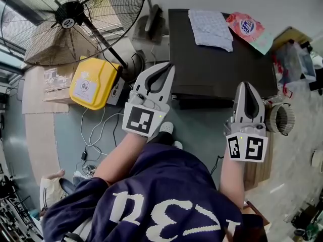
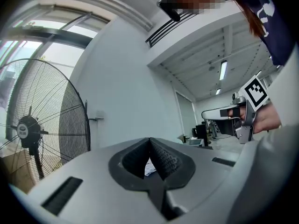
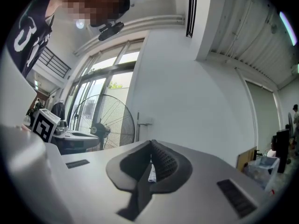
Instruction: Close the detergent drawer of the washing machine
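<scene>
Both my tongs are shut tight with nothing in them. In the head view my left gripper (image 1: 164, 70) is near the middle and my right gripper (image 1: 248, 88) is out at 3 o'clock.

The dark washing machine (image 1: 217, 69) fills the spot from 12 to 2 o'clock. A dark bar sticks out from its front edge, between my two tong tips. I think that is the detergent drawer (image 1: 202, 103), still open.

Here is what could go wrong. If I push the drawer on one end only, it could go in crooked and get stuck. My tong tips are thin, so one could slip off the front and bang the machine. If I reach too far over the top, I could knock the cloth (image 1: 211, 29) or the detergent bag (image 1: 247, 26) at 1 o'clock. There are also cables (image 1: 93, 130) on the floor at 9 o'clock to trip on.
</scene>
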Motion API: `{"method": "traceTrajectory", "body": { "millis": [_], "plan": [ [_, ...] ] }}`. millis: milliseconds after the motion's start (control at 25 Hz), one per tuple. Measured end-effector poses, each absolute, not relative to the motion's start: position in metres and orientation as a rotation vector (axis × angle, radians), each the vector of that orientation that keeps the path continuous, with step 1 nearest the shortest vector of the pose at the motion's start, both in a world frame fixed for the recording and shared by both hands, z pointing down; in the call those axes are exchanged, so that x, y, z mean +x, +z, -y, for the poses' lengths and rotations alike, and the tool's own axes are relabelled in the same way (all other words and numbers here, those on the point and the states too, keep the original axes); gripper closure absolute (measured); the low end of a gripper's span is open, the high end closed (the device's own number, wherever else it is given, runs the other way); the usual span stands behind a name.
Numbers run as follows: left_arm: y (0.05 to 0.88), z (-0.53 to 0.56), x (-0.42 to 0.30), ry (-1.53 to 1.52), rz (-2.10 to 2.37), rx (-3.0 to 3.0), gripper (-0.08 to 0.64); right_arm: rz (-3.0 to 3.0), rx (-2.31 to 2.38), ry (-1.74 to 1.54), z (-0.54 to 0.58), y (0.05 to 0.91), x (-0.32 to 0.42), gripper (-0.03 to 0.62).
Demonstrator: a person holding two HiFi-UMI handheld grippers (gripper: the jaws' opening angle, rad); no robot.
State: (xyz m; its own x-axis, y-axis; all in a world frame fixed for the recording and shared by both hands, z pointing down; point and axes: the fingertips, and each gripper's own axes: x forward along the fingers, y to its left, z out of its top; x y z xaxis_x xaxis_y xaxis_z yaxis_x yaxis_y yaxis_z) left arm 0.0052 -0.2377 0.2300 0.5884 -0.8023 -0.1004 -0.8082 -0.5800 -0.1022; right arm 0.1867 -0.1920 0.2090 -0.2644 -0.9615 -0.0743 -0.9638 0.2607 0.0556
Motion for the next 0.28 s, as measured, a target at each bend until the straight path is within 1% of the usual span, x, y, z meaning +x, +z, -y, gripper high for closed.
{"method": "traceTrajectory", "body": {
  "millis": [280],
  "plan": [
    [0.2305, 0.2382, 0.0037, 0.068, -1.372, -2.676, 0.542, -2.469, -1.889, 0.148, 0.1932, 0.2056, 0.1871, 0.578]
  ]
}}
